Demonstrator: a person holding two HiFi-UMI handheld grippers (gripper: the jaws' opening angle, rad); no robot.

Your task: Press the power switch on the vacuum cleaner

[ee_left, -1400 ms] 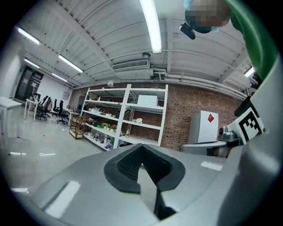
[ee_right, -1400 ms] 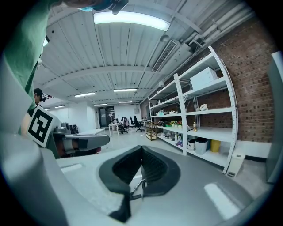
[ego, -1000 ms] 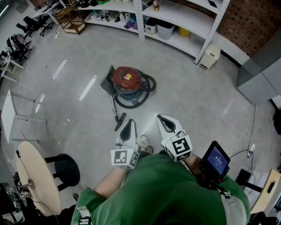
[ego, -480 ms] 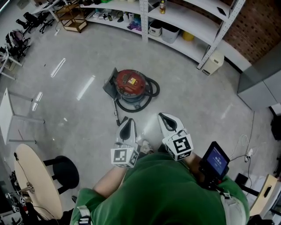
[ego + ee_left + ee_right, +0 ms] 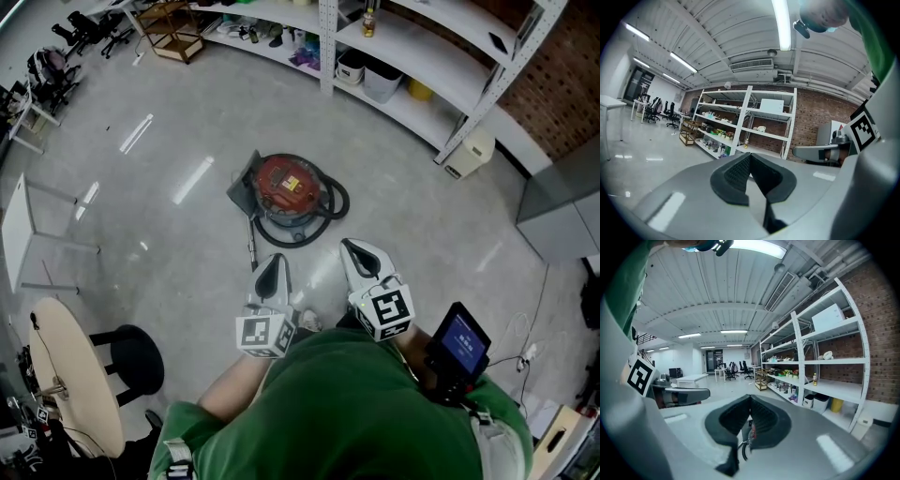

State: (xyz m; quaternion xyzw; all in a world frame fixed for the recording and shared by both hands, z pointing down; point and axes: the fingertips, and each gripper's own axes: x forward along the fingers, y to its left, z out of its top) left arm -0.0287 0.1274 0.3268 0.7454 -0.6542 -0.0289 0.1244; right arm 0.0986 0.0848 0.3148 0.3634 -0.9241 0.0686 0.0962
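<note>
left tool (image 5: pixel 272 270): we hold it low in front of our chest, jaws clenched together, nothing between them.
right tool (image 5: pixel 362 259): just beside the left one and not touching it, jaws also pressed closed at the tips, empty.
vacuum (image 5: pixel 286 183): a red-topped canister standing on the floor (image 5: pixel 169 234) ahead of both tools and well apart from them; neither tool touches it. in the right gripper view we see a sliver of red below the closed jaws.
hose (image 5: pixel 330 204): dark, looped round the canister's near and right sides.
wand (image 5: pixel 250 239): lies on the floor, running from the canister toward the left tool.
shelves (image 5: pixel 403 56): white, along the far wall behind the vacuum, holding boxes and bottles.
bin (image 5: pixel 469 152): pale, on the floor at the foot of a shelf post, to the right of the vacuum.
surface (image 5: pixel 80 375): round and pale, at our lower left.
stool (image 5: pixel 136 361): black, just beside the round surface.
screen (image 5: pixel 461 342): a dark device with a blue display, by our right arm.
</note>
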